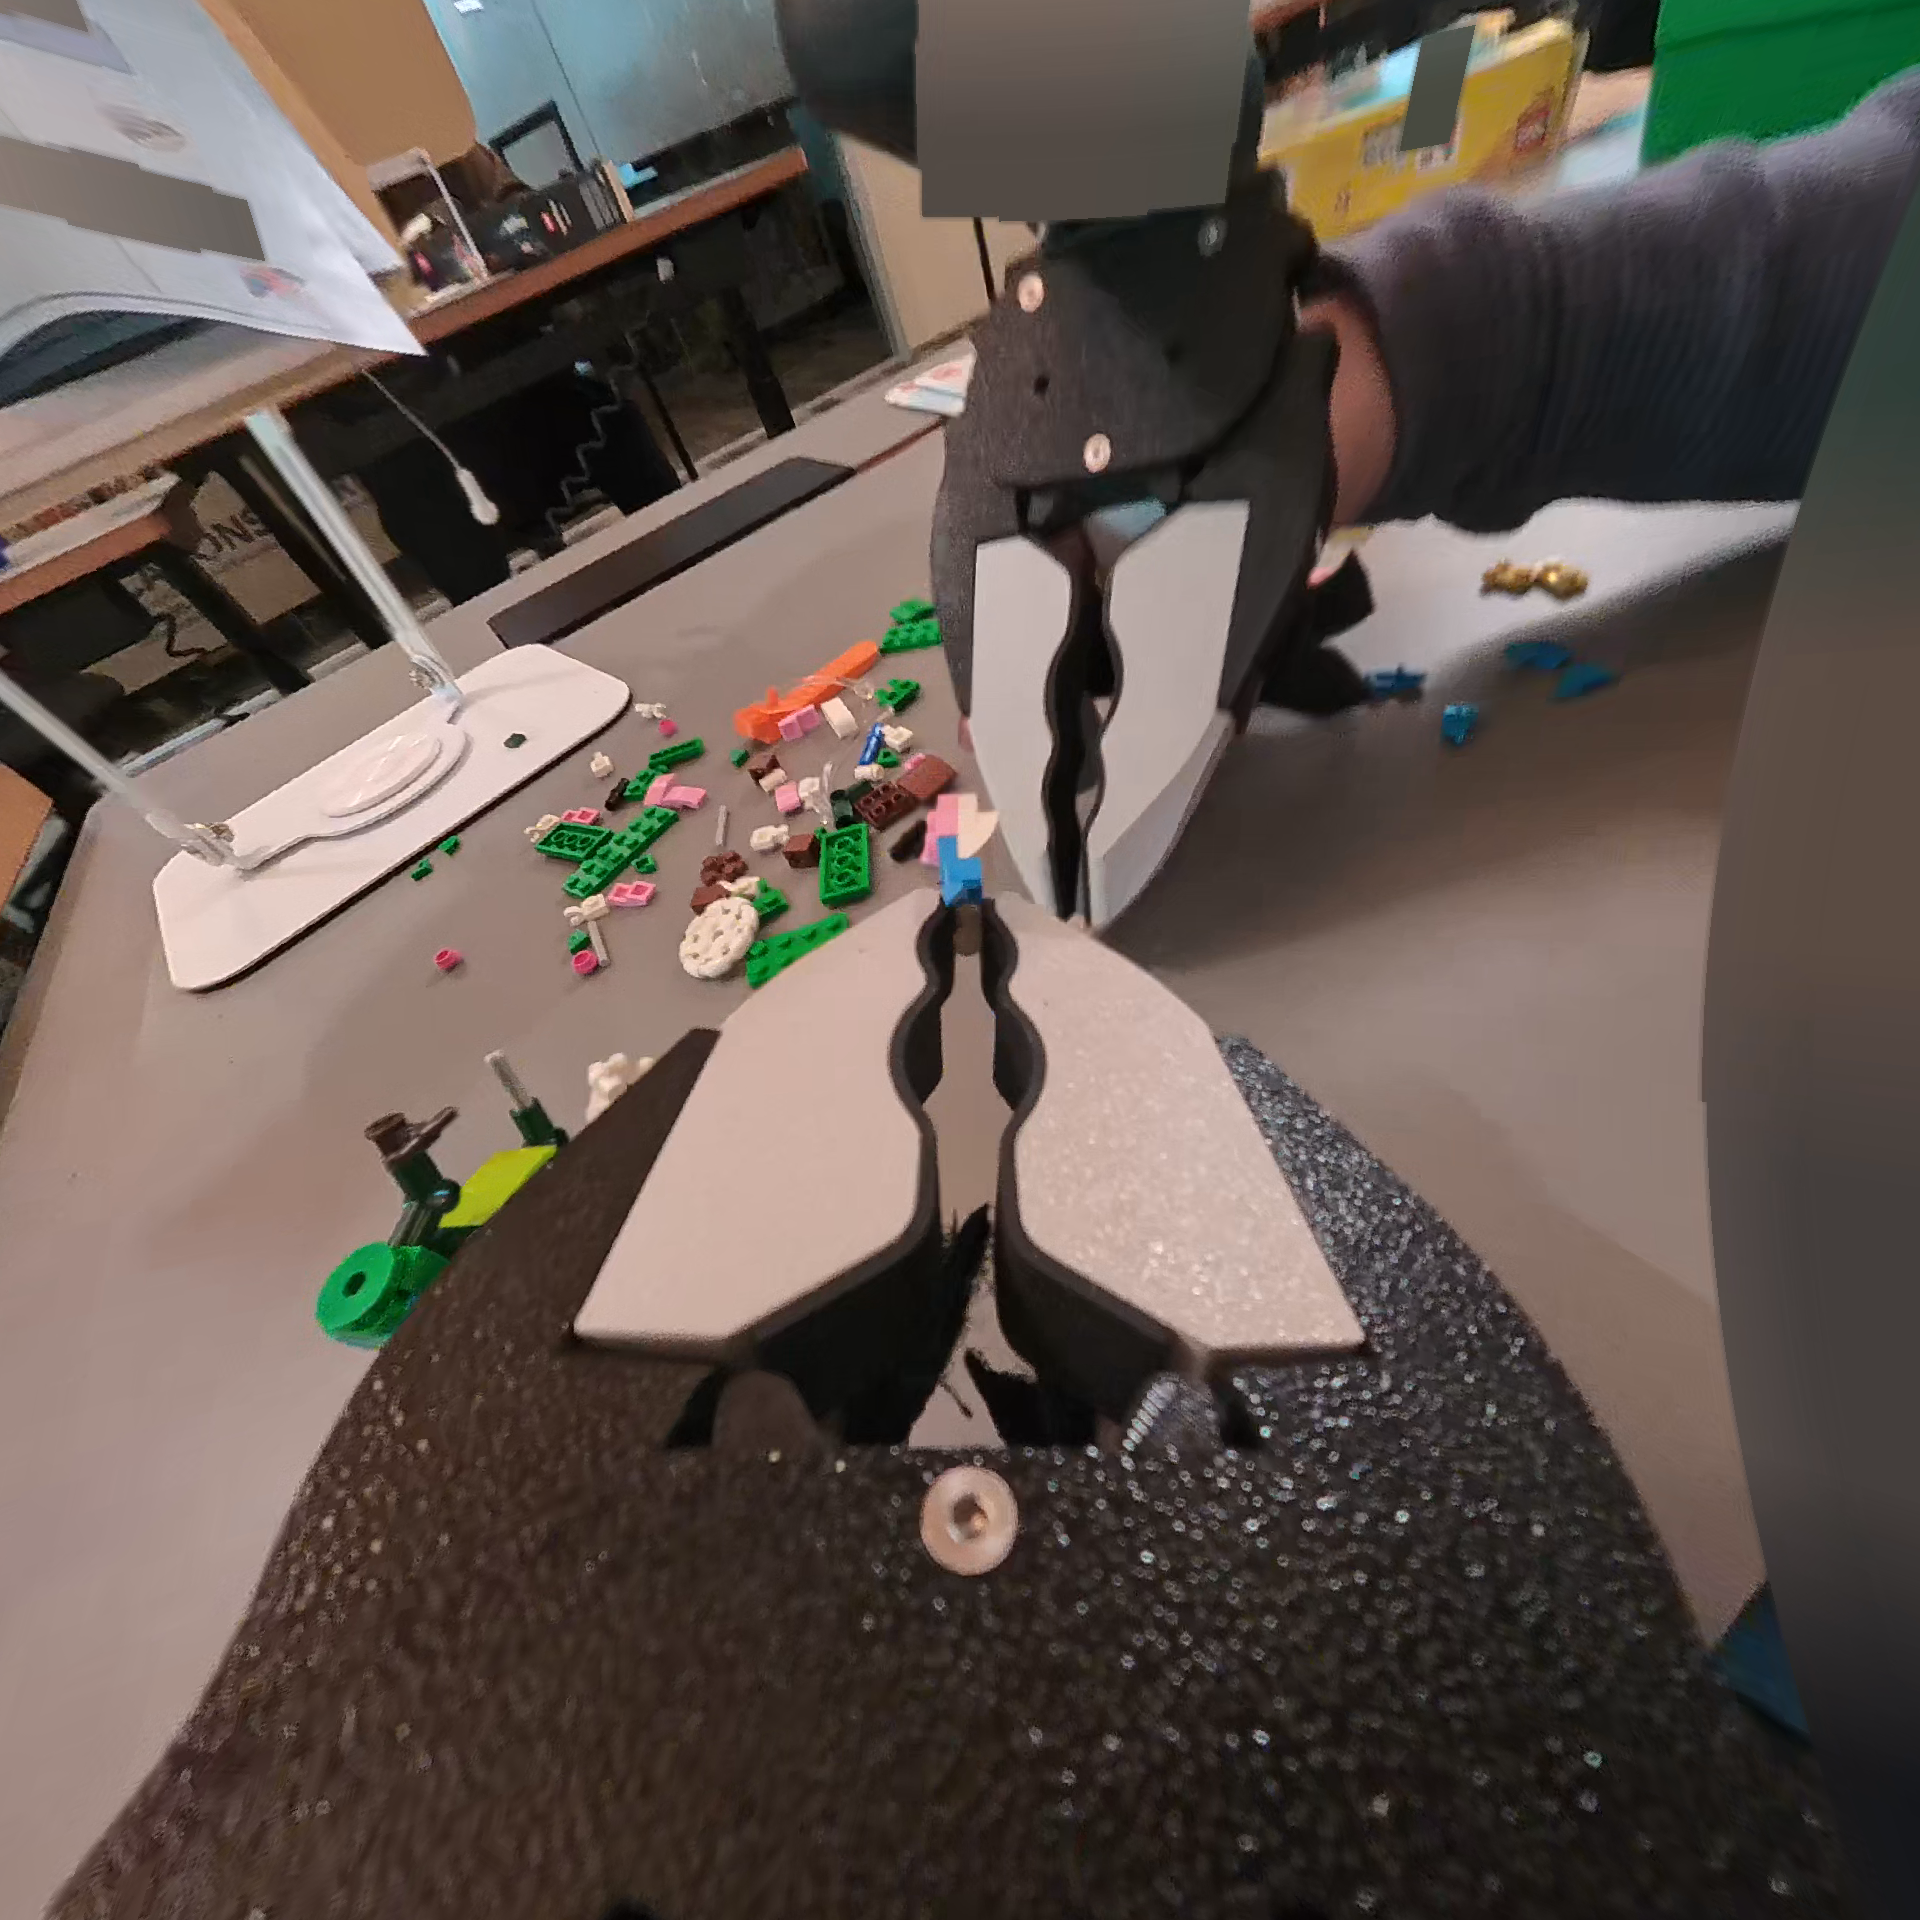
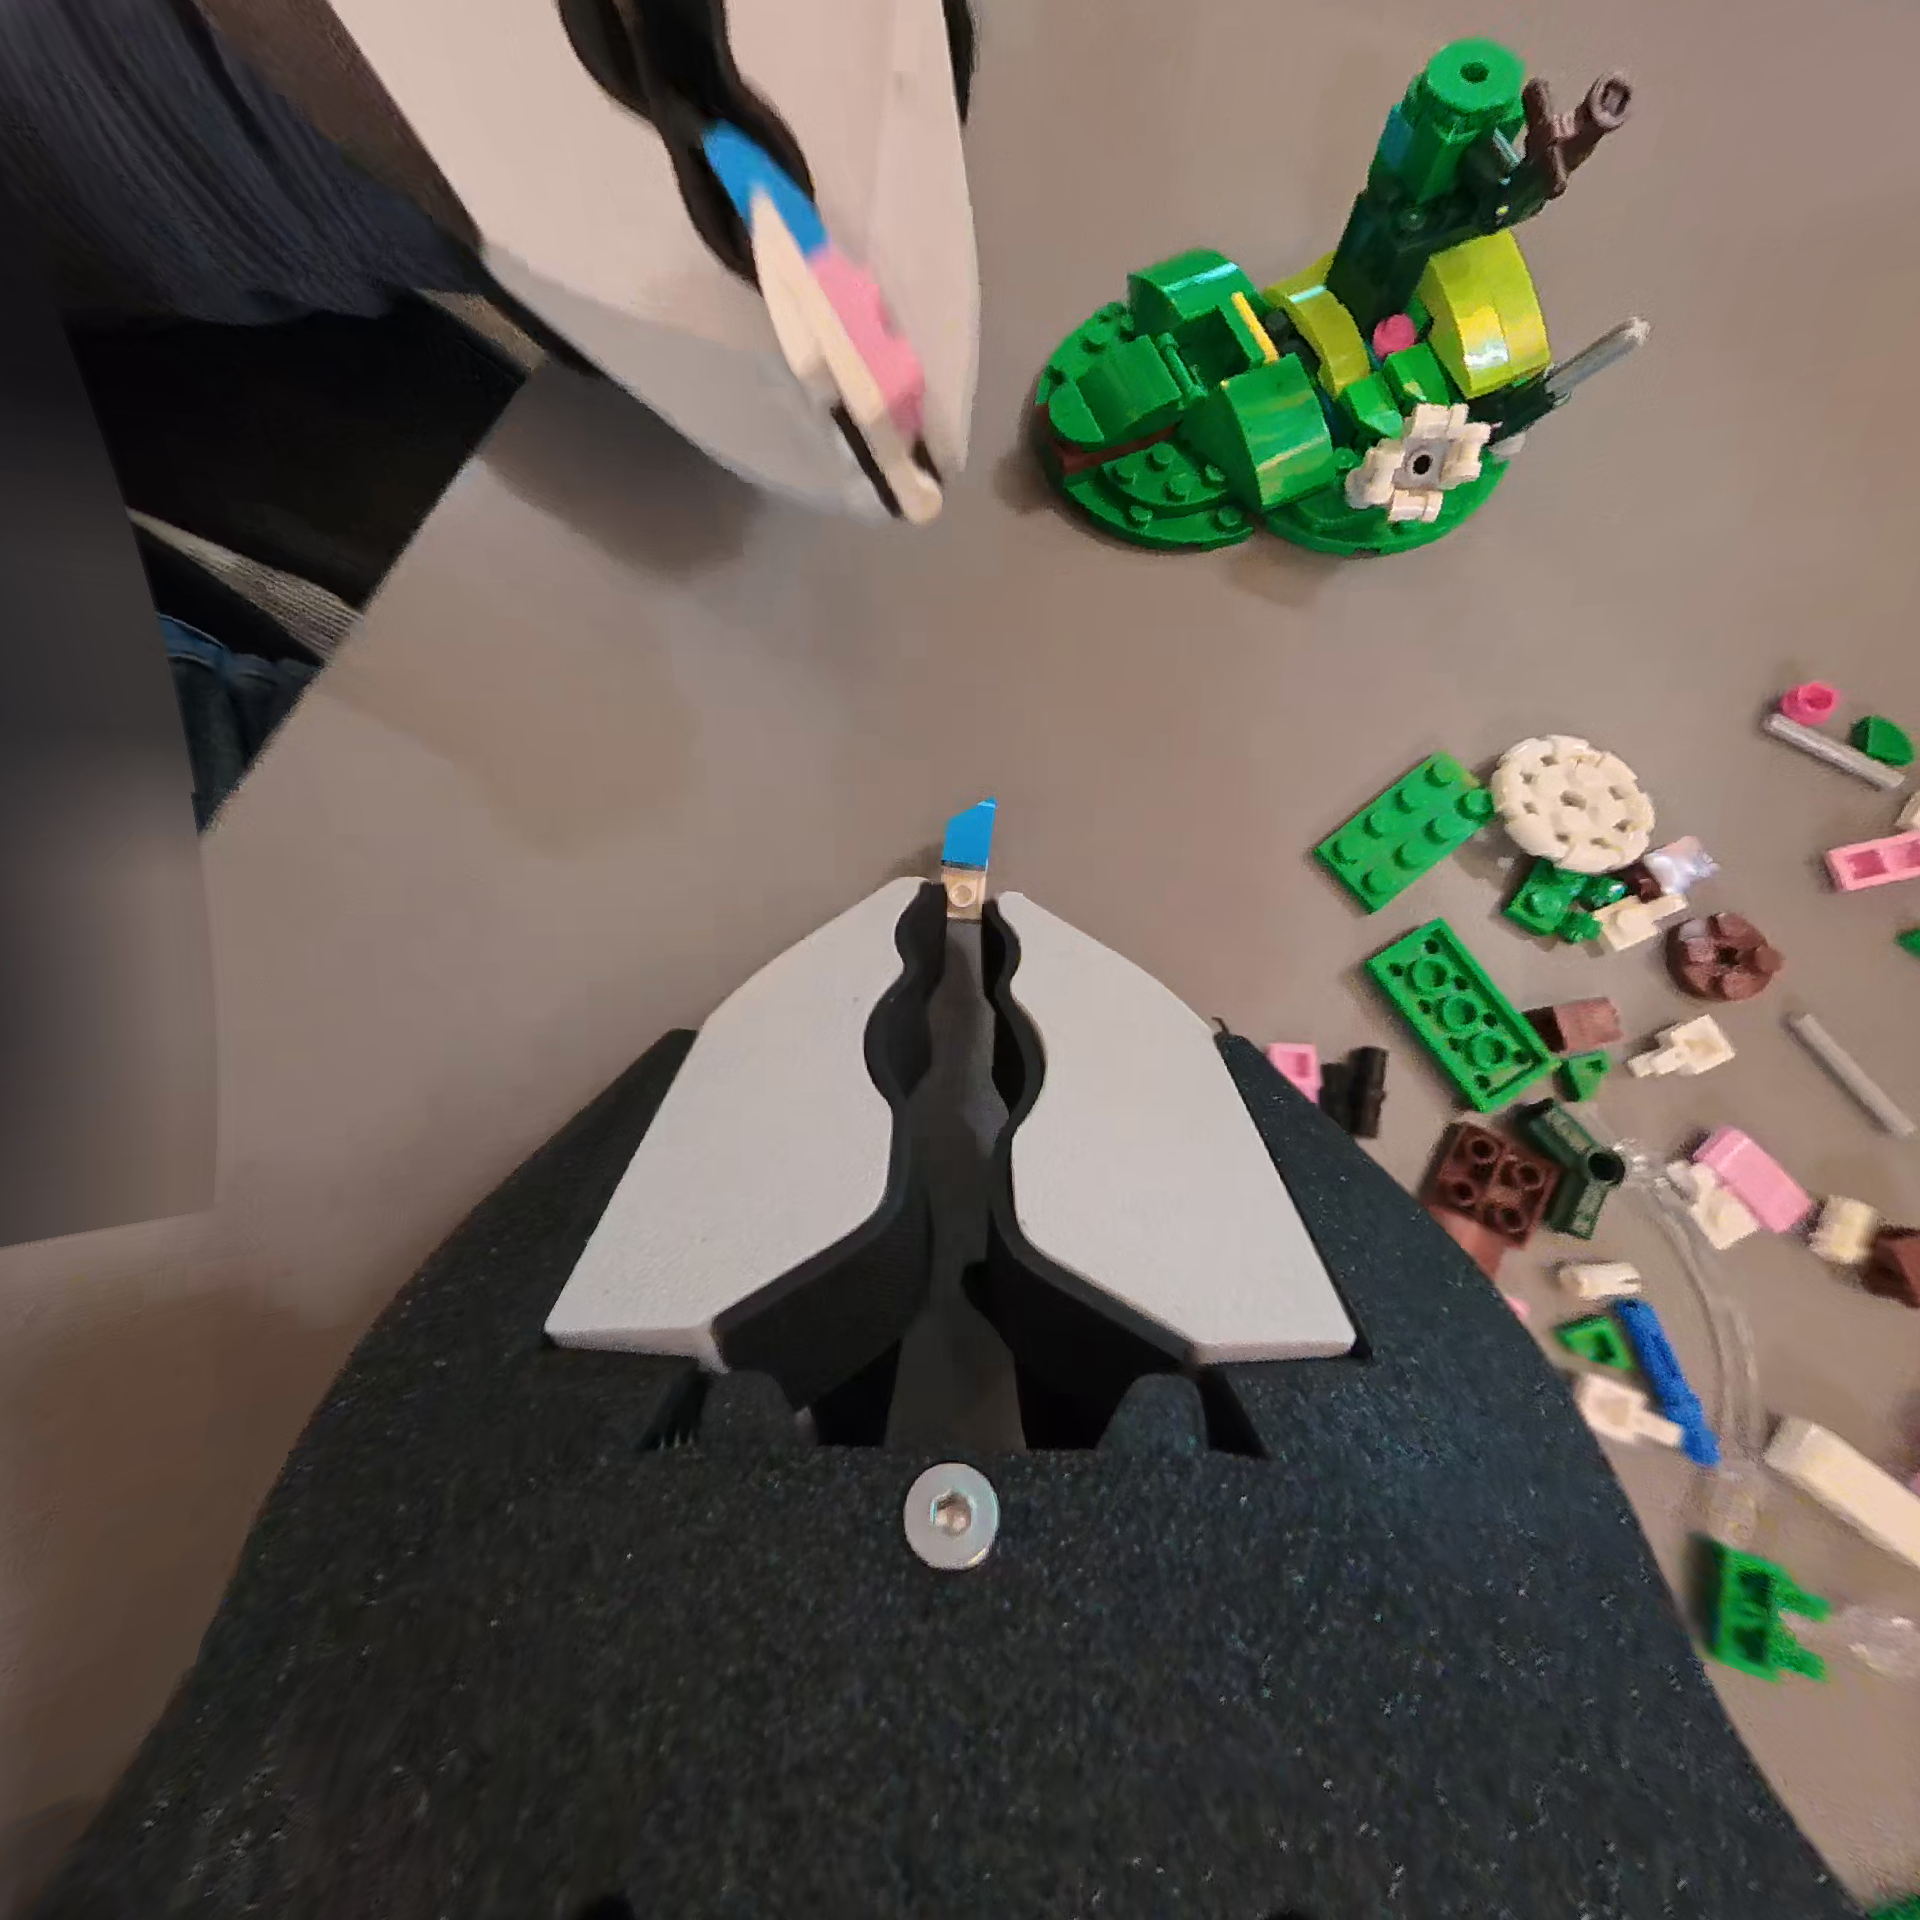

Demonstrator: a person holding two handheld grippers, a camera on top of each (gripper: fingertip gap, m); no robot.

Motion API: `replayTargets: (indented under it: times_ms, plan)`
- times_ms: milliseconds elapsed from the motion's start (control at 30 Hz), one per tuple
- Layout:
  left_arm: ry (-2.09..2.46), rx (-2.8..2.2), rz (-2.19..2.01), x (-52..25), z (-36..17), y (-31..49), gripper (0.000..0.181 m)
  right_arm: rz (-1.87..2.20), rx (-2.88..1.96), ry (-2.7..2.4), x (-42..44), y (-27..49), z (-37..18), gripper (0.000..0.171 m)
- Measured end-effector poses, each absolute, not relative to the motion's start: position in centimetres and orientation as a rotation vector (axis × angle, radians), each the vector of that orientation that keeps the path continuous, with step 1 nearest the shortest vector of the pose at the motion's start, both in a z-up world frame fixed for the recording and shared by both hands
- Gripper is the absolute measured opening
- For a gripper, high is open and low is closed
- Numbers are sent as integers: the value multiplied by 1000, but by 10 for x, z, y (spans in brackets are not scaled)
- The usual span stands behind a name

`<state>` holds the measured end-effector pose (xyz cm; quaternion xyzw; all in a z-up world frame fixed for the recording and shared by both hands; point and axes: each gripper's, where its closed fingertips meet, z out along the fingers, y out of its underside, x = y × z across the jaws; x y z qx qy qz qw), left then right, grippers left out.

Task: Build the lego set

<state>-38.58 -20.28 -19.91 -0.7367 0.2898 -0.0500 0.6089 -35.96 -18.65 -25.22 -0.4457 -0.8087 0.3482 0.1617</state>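
My left gripper [image 1: 961, 916] is shut on a small blue, pink and white sub-assembly [image 1: 958, 847] and holds it above the table. It also shows in the right wrist view [image 2: 821, 312], sticking out of the left fingers at the upper left. My right gripper [image 2: 966, 896] is shut on a small blue slope piece with a grey clip [image 2: 971, 840]. In the left wrist view the right gripper [image 1: 1070, 914] points down, its tips just right of the sub-assembly. The green build with a white flower [image 2: 1278, 395] stands on the table beyond the right gripper.
Loose green, pink, brown and white bricks [image 1: 779, 821] lie scattered on the grey table [image 2: 644, 665], also at the right of the right wrist view [image 2: 1662, 1039]. A white stand base [image 1: 384, 790] carries the booklet [image 1: 156, 156]. Blue pieces [image 1: 1538, 665] and gold pieces [image 1: 1532, 577] lie far right.
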Motion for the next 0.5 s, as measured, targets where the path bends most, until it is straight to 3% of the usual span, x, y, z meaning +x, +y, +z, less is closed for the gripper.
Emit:
replayTargets:
  times_ms: [33,233,500]
  plan:
    - [698,-1712,-94,-383,-202,-203,4,1052,-1298,-2298,-356,-190,-248,6]
    - [888,-1715,23,-364,-219,-203,4,1369,-1423,-2209,-341,-206,-223,6]
    - [892,-1712,96,-362,-222,-199,4,807,-1397,-2263,-323,-177,-235,6]
